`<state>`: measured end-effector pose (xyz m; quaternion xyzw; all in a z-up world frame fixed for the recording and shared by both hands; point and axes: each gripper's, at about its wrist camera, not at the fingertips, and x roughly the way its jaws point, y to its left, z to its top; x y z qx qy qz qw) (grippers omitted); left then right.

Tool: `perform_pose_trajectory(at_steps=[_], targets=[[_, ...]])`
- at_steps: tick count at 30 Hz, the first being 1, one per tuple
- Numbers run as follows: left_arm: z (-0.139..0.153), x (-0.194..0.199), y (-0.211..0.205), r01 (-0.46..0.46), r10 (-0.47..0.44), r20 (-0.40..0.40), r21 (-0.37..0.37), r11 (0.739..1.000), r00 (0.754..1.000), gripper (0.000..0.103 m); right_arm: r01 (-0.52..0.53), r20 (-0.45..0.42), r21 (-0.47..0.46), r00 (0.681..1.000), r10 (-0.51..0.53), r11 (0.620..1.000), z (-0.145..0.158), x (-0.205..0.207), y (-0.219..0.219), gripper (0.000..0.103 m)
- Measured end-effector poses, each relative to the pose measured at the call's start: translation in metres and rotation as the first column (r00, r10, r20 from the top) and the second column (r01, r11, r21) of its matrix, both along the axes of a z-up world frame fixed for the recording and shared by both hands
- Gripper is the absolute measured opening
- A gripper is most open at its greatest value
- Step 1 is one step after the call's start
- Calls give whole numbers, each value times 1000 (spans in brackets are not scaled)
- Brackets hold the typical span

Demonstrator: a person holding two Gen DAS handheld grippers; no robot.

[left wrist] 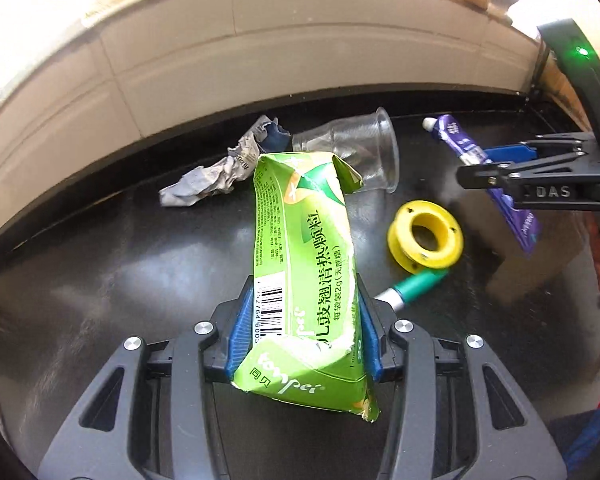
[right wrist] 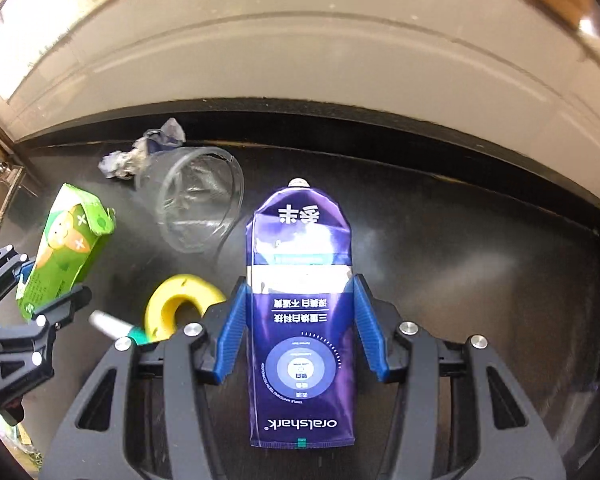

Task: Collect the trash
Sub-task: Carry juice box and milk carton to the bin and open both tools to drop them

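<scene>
My left gripper (left wrist: pixel 306 304) is shut on a crushed green medicine box (left wrist: pixel 304 264), held above the black table (left wrist: pixel 120 264). The box also shows at the left of the right wrist view (right wrist: pixel 66 258). My right gripper (right wrist: pixel 300 308) is shut on a flattened purple toothpaste tube (right wrist: pixel 302 312), cap pointing away. The tube also shows in the left wrist view (left wrist: pixel 466 148), with the right gripper (left wrist: pixel 480 166) around it. A clear plastic cup (left wrist: pixel 356 152) lies on its side, also in the right wrist view (right wrist: pixel 198 204). Crumpled paper (left wrist: pixel 216 176) lies beside it, seen too in the right wrist view (right wrist: pixel 140 154).
A yellow tape spool (left wrist: pixel 424 236) and a green-handled tool (left wrist: pixel 412 286) lie on the table; both show in the right wrist view, the spool (right wrist: pixel 172 308) and the tool (right wrist: pixel 116 328). A beige tiled wall (left wrist: pixel 260 48) runs behind the table's far edge.
</scene>
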<state>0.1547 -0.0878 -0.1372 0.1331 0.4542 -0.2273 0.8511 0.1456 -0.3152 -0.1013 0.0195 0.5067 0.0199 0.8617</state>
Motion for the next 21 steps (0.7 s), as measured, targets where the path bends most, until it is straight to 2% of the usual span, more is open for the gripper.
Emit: perform_pose_trajectory(at_steps=[7,15,21], targets=[[30,-63,20,-59,60,14,-18,998,998,45,-16,52,12,999,15,1000,33,-71,16,51],[37,-127,28,-90,90,5,-23,996,996,45,-48,61,31,997,46,998,42,-134,41,51],[40,-153,27,-91,91,21,-19,996,996,45,-56,67,30,996,54,998,47,-169,46,51]])
